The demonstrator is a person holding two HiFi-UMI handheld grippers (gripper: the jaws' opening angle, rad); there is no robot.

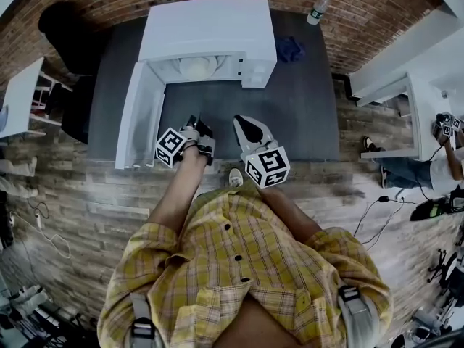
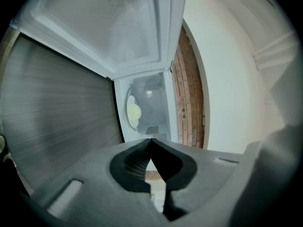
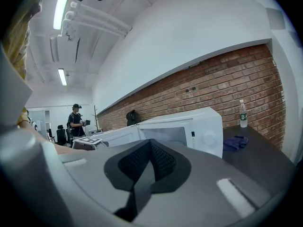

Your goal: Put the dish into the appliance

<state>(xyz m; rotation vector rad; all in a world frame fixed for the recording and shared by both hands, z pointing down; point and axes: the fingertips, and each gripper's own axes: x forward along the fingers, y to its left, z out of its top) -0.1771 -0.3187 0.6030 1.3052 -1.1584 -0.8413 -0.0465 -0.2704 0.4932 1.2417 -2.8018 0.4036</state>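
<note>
A white microwave [image 1: 210, 35] stands on the dark grey table [image 1: 304, 114] with its door [image 1: 138, 114] swung open to the left. Inside it lies a pale round dish [image 1: 194, 67], also seen in the left gripper view as a yellowish dish [image 2: 133, 112] in the cavity. My left gripper [image 1: 199, 126] hovers in front of the open cavity, jaws shut with nothing between them [image 2: 151, 140]. My right gripper [image 1: 243, 122] is beside it over the table, also shut and empty [image 3: 150, 142], with the microwave [image 3: 189, 131] ahead of it.
A water bottle [image 1: 317, 9] and a blue cloth [image 1: 290, 48] sit at the table's back right by the brick wall. White desks [image 1: 406, 114] and a seated person [image 1: 435, 165] are at the right. Another person [image 3: 75, 122] stands far off.
</note>
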